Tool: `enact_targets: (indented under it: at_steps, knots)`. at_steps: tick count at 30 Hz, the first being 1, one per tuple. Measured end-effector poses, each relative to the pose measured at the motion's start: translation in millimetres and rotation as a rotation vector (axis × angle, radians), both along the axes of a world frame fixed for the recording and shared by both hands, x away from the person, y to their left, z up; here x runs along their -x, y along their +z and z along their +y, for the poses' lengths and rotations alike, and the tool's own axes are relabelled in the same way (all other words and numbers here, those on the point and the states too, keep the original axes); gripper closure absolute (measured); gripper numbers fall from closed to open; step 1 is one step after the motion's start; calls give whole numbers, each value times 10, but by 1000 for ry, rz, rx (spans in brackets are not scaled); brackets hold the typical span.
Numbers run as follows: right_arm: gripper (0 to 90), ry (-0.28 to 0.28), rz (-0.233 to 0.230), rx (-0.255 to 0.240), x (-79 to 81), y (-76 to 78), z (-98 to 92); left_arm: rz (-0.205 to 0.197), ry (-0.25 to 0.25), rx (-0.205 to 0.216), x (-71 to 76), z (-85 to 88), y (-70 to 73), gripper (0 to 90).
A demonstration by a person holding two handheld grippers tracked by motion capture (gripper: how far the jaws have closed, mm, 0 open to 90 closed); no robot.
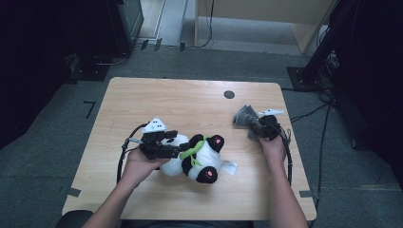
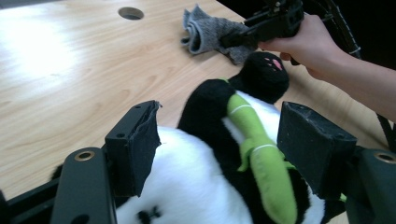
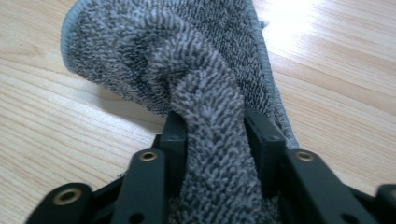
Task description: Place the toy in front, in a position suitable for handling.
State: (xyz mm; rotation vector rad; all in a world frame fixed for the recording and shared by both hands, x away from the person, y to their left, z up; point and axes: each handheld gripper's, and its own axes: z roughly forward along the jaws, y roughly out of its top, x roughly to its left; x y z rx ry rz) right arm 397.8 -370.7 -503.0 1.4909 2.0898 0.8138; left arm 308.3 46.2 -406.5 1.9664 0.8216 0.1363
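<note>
The left gripper [image 2: 217,154] is released, its jaws apart over the toy panda [image 2: 219,140]. The right gripper [image 3: 212,140] is grasping the grey cloth [image 3: 187,60] on the worktop [image 1: 190,99].

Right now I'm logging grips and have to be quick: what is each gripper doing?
Left gripper: open, jaws astride the plush panda, pads not pressing.
Right gripper: shut on a fold of the grey cloth.

A pale wooden surface [image 1: 190,99] has a round cable hole [image 1: 229,94] near its far edge. Grey carpet floor [image 1: 57,123] surrounds it, with black cables [image 1: 313,111] lying at the right.
</note>
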Motion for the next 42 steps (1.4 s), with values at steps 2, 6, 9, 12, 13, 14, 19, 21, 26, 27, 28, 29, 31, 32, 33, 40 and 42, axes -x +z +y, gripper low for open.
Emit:
enact_targets:
  at_steps: [2,6,9,12,13,14,19,21,26,27,28,29,31,32,33,40,42]
  knots:
    - [719,-18,16,-13,3,2,6,-1,3,-1,-8,55,4,280]
    - [739,-23,24,-32,10,60,3,-8,-2,-3,-9,149,1,280]
    - [740,-24,10,-65,29,118,-10,-12,5,-7,13,220,-28,281]
    - [739,-20,-16,-84,65,201,-6,-5,10,-9,52,299,-80,281]
    - [739,-18,-24,-91,80,230,0,-8,15,-17,71,323,-100,281]
    - [739,-13,-30,-97,96,262,9,-7,17,-23,91,351,-121,281]
    - [735,29,-64,-108,187,407,92,16,30,-14,171,486,-219,282]
    - [733,43,-75,-102,230,467,137,30,20,2,195,498,-239,281]
    - [734,81,-102,-111,338,651,260,54,-5,-16,257,462,-315,252]
    - [734,91,-108,-119,356,694,287,48,-2,-27,266,446,-323,233]
    - [734,98,-114,-124,373,737,315,37,2,-37,268,432,-327,213]
    - [734,107,-122,-131,388,779,344,34,4,-39,264,422,-335,182]
    - [734,125,-132,-150,417,859,409,55,-11,-34,238,410,-373,156]
    - [734,139,-137,-158,429,896,446,74,-23,-28,225,405,-400,122]
    - [733,152,-139,-161,444,936,487,77,-27,-29,220,403,-425,100]
    - [733,262,-166,-176,576,1208,847,100,12,-84,145,402,-560,46]
    - [733,293,-172,-181,621,1267,945,123,-11,-93,117,417,-584,7]
